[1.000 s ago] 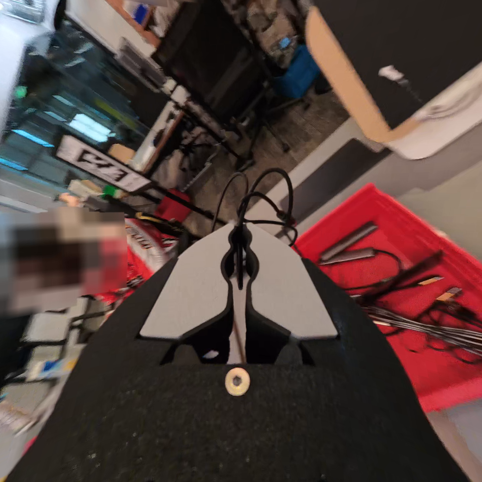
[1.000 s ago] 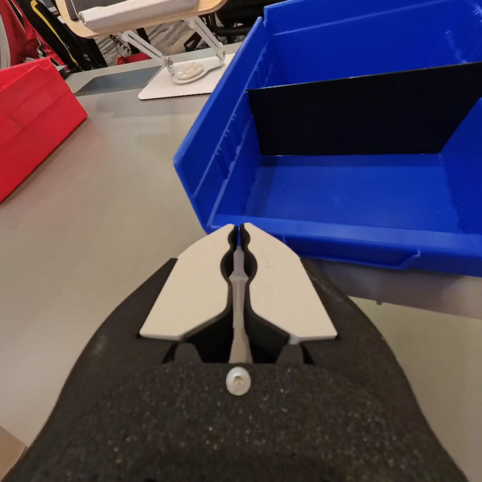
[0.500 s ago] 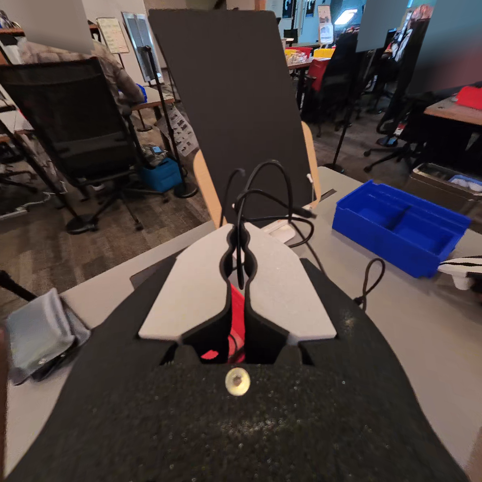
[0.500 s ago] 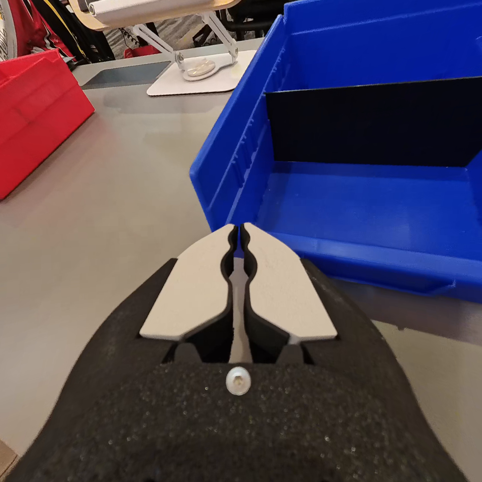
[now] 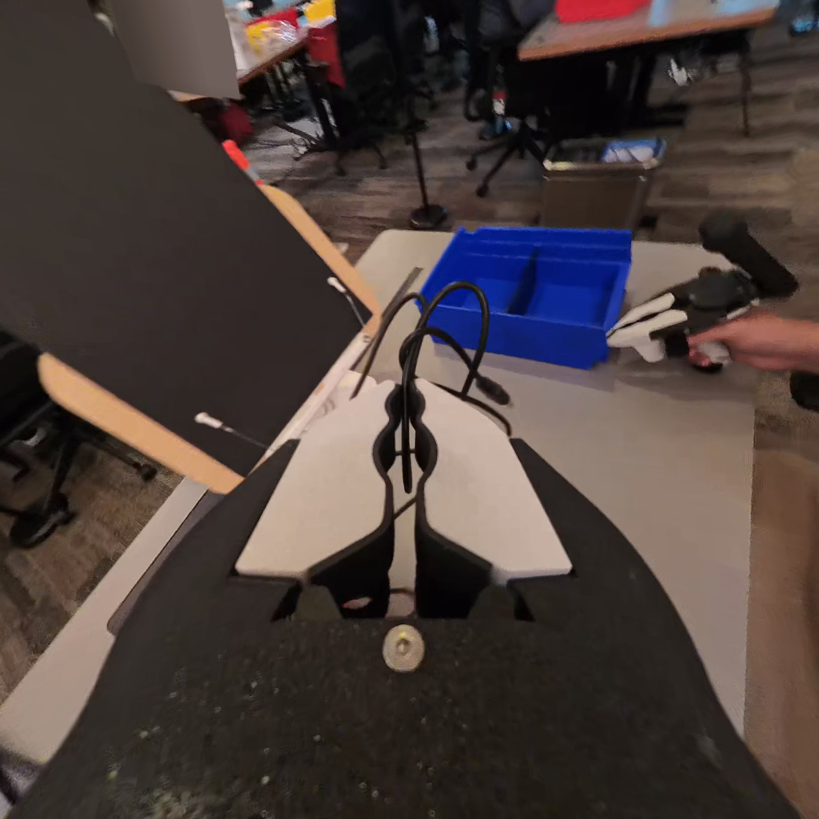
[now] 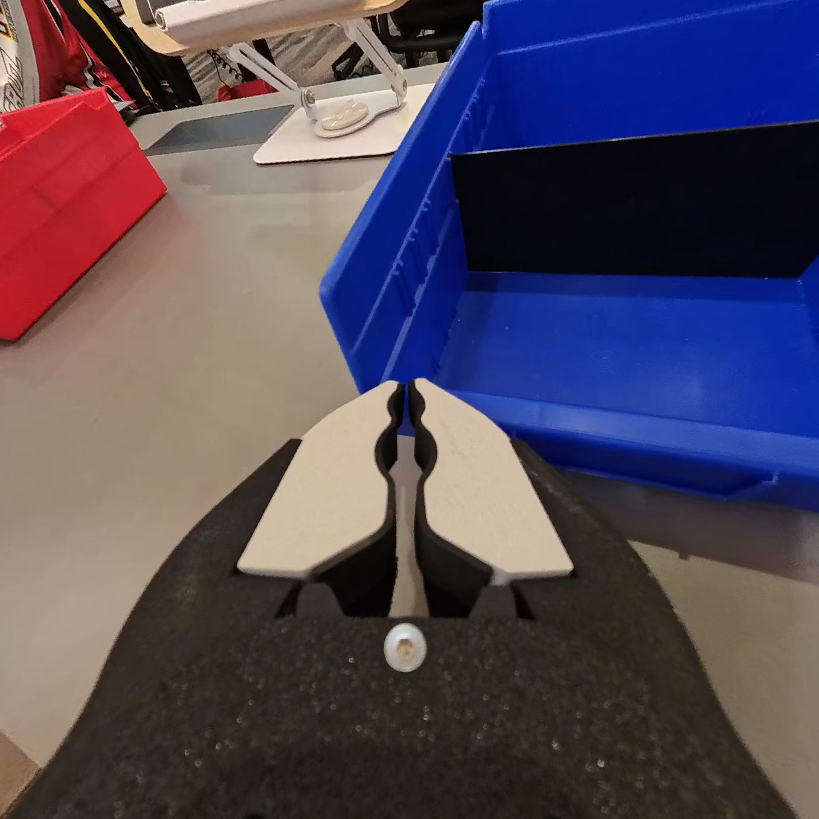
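Note:
My left gripper is shut on a thin black cable and holds it above the grey table. The cable loops up past the fingertips, and its plug end hangs to the right. A blue bin with a black divider sits on the table beyond. My right gripper is shut and empty, its tips at the near left corner of the blue bin. It also shows in the left wrist view, held by a hand beside the bin.
A large black board with a wooden edge, on a white stand, leans over the table's left side. A red bin stands at the left of the table. Office chairs and desks fill the floor beyond. Across from one pair of fingers to the other is roughly 45 cm.
My left gripper has swung right with the cable, away from the red bin of cables, and now faces the blue bin. My right gripper has shifted slightly left along the bin's near corner, still shut.

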`<state>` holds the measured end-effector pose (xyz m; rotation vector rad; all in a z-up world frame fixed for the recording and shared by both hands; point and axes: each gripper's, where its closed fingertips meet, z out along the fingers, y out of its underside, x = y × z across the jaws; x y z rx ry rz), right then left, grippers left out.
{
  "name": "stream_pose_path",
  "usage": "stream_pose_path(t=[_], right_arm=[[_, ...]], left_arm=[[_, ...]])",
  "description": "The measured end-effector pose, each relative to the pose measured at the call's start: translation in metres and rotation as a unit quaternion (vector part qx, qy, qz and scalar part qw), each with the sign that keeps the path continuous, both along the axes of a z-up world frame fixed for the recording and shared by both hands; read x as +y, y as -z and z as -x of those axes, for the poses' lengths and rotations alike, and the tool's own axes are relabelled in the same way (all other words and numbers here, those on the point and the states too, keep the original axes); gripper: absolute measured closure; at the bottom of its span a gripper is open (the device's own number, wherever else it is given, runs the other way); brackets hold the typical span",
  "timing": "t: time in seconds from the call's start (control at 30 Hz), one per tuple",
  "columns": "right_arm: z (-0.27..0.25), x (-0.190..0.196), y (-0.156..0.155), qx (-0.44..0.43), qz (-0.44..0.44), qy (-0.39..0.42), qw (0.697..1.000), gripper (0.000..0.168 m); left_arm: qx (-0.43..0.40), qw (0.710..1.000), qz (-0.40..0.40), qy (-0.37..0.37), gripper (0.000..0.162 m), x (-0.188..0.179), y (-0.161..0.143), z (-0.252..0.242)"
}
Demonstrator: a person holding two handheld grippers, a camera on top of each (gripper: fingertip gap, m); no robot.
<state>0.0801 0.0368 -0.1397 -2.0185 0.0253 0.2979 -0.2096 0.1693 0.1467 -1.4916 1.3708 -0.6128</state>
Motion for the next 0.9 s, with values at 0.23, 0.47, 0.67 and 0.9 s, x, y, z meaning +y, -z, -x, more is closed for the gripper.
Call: stream_pose_path(t=[0.23, 0.47, 0.67, 0.9], right_arm=[[-0.001, -0.002, -0.001, 0.002, -0.003, 0.001, 1.0, 0.167], [-0.006, -0.007, 0.0, 0.009, -0.001, 0.005, 1.0, 0.167], [-0.012, -0.013, 0.0, 0.021, 0.0, 0.012, 1.0, 0.167], [-0.01, -0.016, 0.002, 0.039, 0.002, 0.009, 0.999, 0.167]], left_arm=[[0.148, 0.983, 0.032, 0.102, 0.16, -0.031, 0.116, -0.078], [0.169, 0.959, 0.144, 0.178, 0.154, -0.088, 0.226, -0.124], [0.175, 0.963, 0.164, 0.125, 0.133, -0.109, 0.247, -0.087], [0.1, 0.959, 0.088, -0.249, 0.142, 0.028, 0.187, 0.101]])
